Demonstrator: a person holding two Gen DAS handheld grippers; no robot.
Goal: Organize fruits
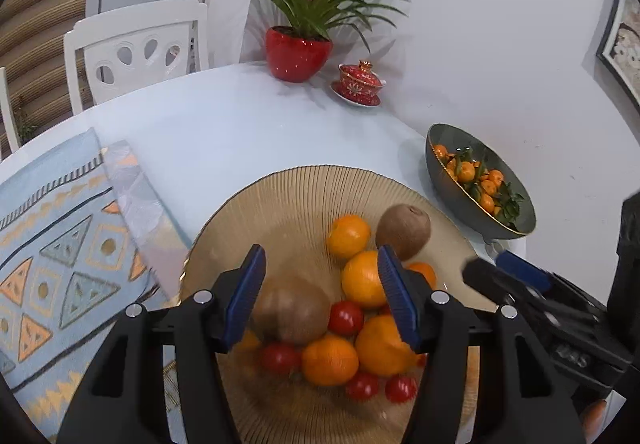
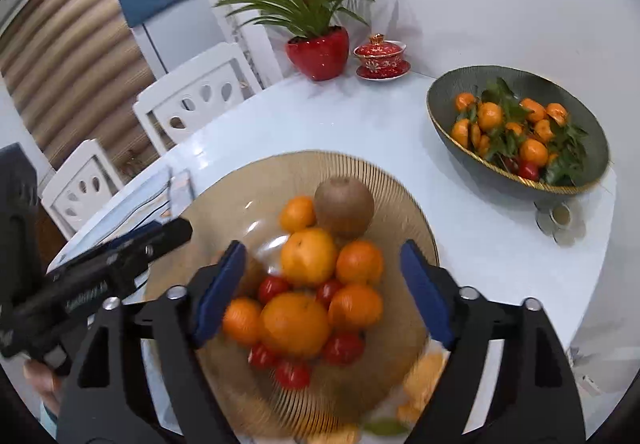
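Two bowls share the white table [image 2: 460,244]: your amber ribbed glass bowl [image 2: 384,180] right below both tools, and a dark green bowl [image 2: 444,112] of leafy mandarins [image 2: 534,152] at two o'clock from it. Your left gripper [image 1: 320,296] hangs spread over the amber bowl, nothing between its blue pads [image 1: 244,296]; the right gripper [image 2: 324,296] is spread just as wide, also holding nothing.

The mixed heap sits in the amber bowl's middle: oranges [image 2: 308,256], small red tomatoes [image 2: 342,348], and two kiwis, one [image 2: 344,208] at twelve o'clock of the pile, the other [image 1: 292,314] under your left pads. Peel-like orange scraps [image 2: 424,376] lie at five o'clock; blur hides what they are.

Whether the sorting is early or nearly done, the heap alone cannot say. If you take a fruit, pick one lying free on top or at the edge, straddle its widest part, and close gently: the tomatoes look soft-skinned and the round oranges are likely to roll and shove their neighbours.
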